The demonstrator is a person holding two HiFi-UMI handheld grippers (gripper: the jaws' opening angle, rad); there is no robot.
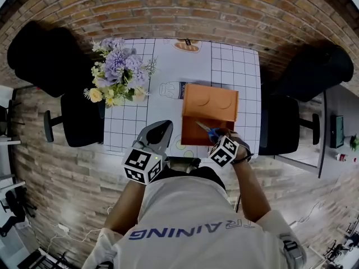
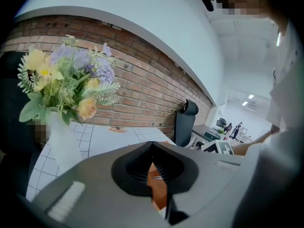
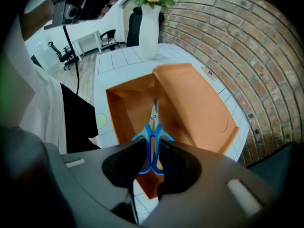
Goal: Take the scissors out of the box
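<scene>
An orange box (image 1: pixel 208 114) stands open near the table's front edge, its lid (image 3: pixel 194 103) folded back. Blue-handled scissors (image 3: pixel 153 136) hang over the box's open compartment, blades pointing down into it. My right gripper (image 3: pixel 151 151) is shut on their handles. The head view shows the scissors (image 1: pixel 205 129) sticking out from the right gripper (image 1: pixel 216 137) above the box's near edge. My left gripper (image 1: pixel 159 129) hovers left of the box with its jaw tips together and nothing between them; in its own view the left gripper (image 2: pixel 152 146) has a bit of the orange box behind it.
A white vase of purple and yellow flowers (image 1: pixel 115 72) stands at the table's left side. The white grid-patterned tablecloth (image 1: pixel 235 66) covers the table. Black office chairs (image 1: pixel 78 116) stand on both sides. A brick wall lies beyond the table's far end.
</scene>
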